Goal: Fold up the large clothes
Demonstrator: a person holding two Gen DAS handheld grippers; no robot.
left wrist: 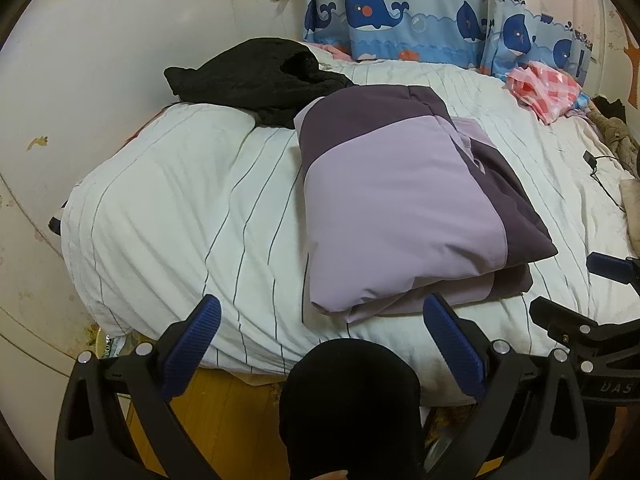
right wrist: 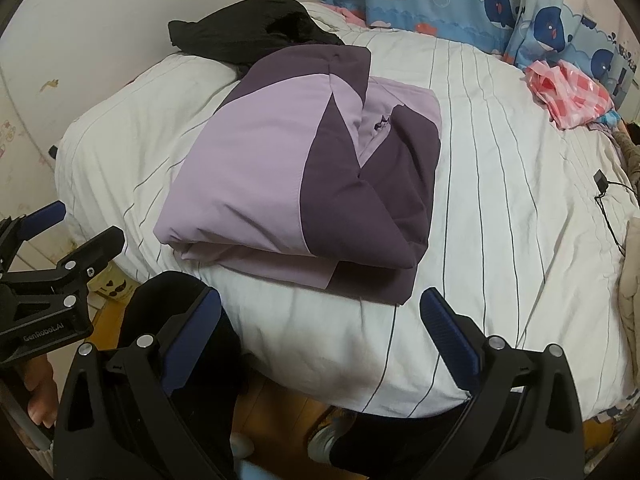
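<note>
A folded two-tone purple jacket lies on the white striped bed cover; it also shows in the right wrist view. My left gripper is open and empty, held back from the jacket's near edge, above the bed's front edge. My right gripper is open and empty, also short of the jacket's near edge. The right gripper shows at the right edge of the left wrist view, and the left gripper at the left edge of the right wrist view.
A black garment lies behind the jacket by the wall. A pink checked cloth lies far right near the whale curtain. A black cable runs on the bed's right side. The person's dark-clothed legs stand at the bed's front.
</note>
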